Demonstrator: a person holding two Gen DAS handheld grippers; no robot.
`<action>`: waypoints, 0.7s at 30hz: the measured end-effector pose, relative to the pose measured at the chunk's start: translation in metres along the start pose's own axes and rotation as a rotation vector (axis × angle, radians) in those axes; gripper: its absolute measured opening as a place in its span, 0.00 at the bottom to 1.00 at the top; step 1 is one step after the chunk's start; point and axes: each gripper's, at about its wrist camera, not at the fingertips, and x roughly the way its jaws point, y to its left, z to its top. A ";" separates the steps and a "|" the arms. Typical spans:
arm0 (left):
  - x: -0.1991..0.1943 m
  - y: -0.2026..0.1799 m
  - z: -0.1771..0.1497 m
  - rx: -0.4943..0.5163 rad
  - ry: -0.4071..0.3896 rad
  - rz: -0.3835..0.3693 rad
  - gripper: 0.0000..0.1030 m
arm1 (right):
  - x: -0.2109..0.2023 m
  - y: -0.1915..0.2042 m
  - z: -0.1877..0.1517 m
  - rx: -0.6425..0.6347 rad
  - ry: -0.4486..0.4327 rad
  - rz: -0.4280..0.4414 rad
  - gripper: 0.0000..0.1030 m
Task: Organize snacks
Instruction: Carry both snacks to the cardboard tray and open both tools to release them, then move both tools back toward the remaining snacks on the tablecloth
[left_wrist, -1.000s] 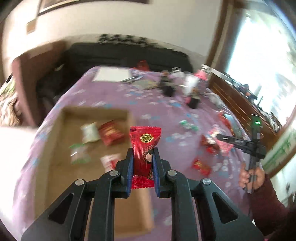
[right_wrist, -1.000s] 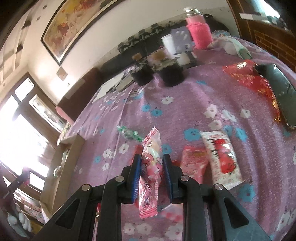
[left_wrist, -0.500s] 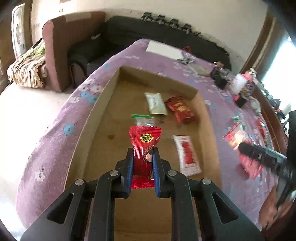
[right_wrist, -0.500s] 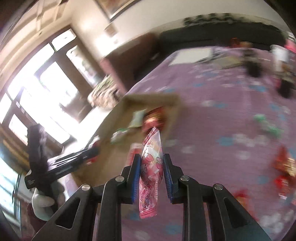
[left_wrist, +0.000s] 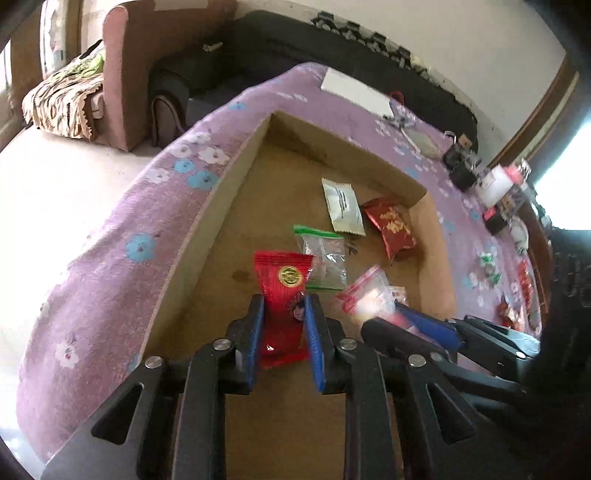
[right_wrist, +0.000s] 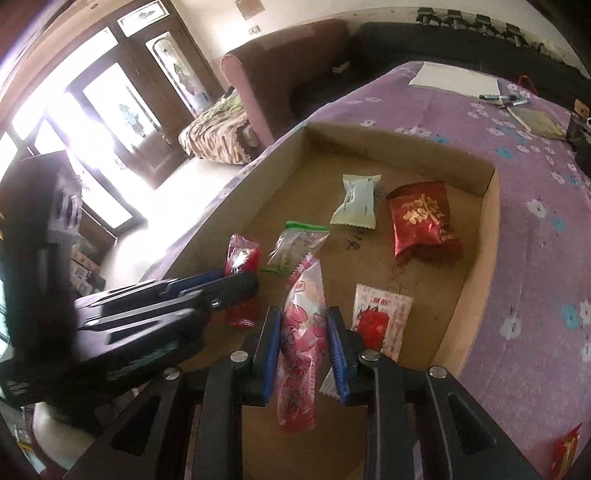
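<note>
Both grippers newly over box (left_wrist: 236, 177); window only right-view

A shallow cardboard box (right_wrist: 476, 266) sits on the cloth-covered table (right_wrist: 532, 236), close to its left edge. Inside the box, toward the far end, a small pillow packet (right_wrist: 356, 205) lies left of a larger crinkled snack bag (right_wrist: 423, 219). Nearer, a clear-wrapped packet (right_wrist: 295, 247) lies in the middle, and a flat sachet (right_wrist: 380, 319) lies to the right of it, closer in. Both grippers hang over the near part of the box, side by side: the left gripper (left_wrist: 284, 325) with a candy wrapper (left_wrist: 282, 288) between its jaws, the right gripper (right_wrist: 303, 339) with a long sweet packet (right_wrist: 301, 332). On the far end of the table lie a sheet of paper (right_wrist: 454, 79) and pens (right_wrist: 502, 98). A sofa (right_wrist: 280, 70) stands beyond the table's far left corner.
</note>
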 end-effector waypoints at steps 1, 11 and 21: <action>-0.005 0.002 0.000 -0.006 -0.016 -0.005 0.20 | 0.000 0.000 0.000 -0.001 -0.006 -0.004 0.27; -0.055 -0.009 -0.016 -0.027 -0.175 0.113 0.53 | -0.050 -0.010 -0.007 0.041 -0.142 -0.031 0.42; -0.071 -0.073 -0.042 0.112 -0.246 0.214 0.55 | -0.120 -0.044 -0.048 0.122 -0.314 -0.134 0.55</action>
